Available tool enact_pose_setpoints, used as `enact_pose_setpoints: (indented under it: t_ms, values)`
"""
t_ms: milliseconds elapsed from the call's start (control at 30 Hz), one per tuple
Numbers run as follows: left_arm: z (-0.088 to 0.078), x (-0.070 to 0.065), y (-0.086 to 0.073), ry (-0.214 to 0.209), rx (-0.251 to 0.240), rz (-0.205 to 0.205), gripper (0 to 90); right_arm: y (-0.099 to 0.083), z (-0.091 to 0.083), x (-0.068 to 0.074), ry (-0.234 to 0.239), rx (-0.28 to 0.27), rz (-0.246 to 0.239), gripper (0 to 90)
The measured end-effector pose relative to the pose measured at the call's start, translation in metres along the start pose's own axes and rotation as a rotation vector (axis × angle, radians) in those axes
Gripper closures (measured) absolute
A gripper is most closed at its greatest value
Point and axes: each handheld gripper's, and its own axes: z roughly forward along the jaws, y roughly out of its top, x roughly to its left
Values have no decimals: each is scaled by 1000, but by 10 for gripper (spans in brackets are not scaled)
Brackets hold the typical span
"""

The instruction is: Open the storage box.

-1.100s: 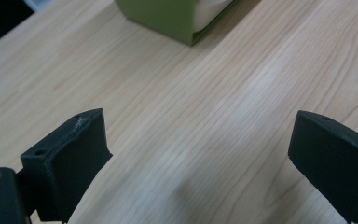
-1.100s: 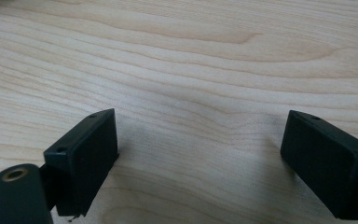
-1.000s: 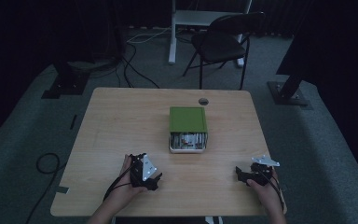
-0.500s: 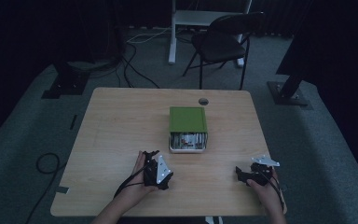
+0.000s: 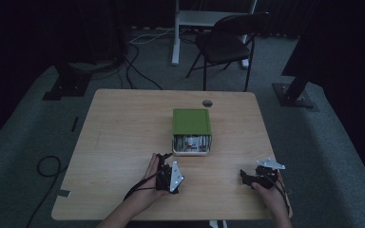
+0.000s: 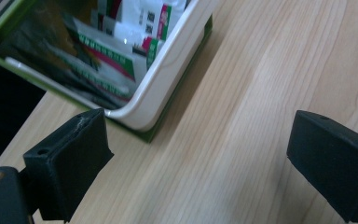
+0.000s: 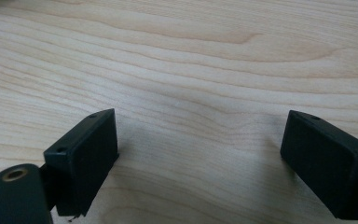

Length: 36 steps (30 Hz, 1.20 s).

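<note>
Left hand-held gripper (image 5: 164,156): jaws spread wide with nothing between them, just short of the box at about 1 o'clock from it; in the left gripper view the box's white near corner sits beside one black jaw.
Table (image 5: 123,133): bare wood around both tools, so the approach is free.
Box (image 5: 192,131): at the table's centre, green lid on top, its open near end showing packets (image 6: 121,56) stacked inside a white tray.
Step in hand: judged to be reaching for the packets. Come in low and level with the tray mouth, keep the jaws wide until they straddle one packet's edge, and close gently so the box does not slide.
Left hand (image 5: 147,183): forearm angled toward 1 o'clock, gripper rolled onto its side.
Right hand-held gripper (image 5: 244,175): parked at 4 o'clock from the box, well apart, jaws wide and empty, pointing toward 9 o'clock.
</note>
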Motion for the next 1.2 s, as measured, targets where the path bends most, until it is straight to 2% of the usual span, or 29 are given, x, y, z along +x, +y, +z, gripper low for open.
enact_pose_setpoints:
  t_ms: [133, 167, 200, 400, 567, 633, 767, 833, 900, 933, 1000, 1067, 1167, 1200]
  values:
    - [4, -3, 3, 19, 8, 39, 61, 0, 0, 0, 0, 0, 0, 107]
    - [6, -5, 4, 30, 12, 69, 61, 0, 0, 0, 0, 0, 0, 107]
    - [7, -6, 5, 32, 14, 90, 61, 0, 0, 0, 0, -1, -1, 107]
    - [11, -12, 11, 19, 6, 142, 82, 0, 0, 0, 0, 0, 0, 107]
    - [16, -16, 15, 37, 6, 224, 83, 0, 0, 0, 0, -1, -1, 107]
    - [18, -15, 17, 60, 2, 230, 143, 0, 0, 0, 0, -1, -1, 107]
    - [22, -12, 19, 77, -12, 235, 173, 0, 0, 0, 0, -1, -1, 107]
    - [24, -12, 20, 82, 14, 255, 174, 0, 0, 0, 0, -1, -1, 107]
    - [26, -11, 20, 81, 15, 267, 236, 0, 0, 0, 0, -1, -1, 107]
    - [27, -11, 21, 84, 24, 280, 274, 0, 0, 0, 0, -1, -1, 107]
    - [29, -11, 21, 92, 13, 313, 408, 0, 0, 0, 0, -1, -1, 107]
    - [30, -13, 21, 114, 46, 370, 434, 0, 0, 0, 0, -1, -1, 107]
    - [32, -15, 22, 149, 51, 419, 447, 0, 0, 0, 0, -1, -2, 107]
    - [33, -15, 22, 160, 42, 413, 447, 0, 0, 0, 0, -1, -1, 107]
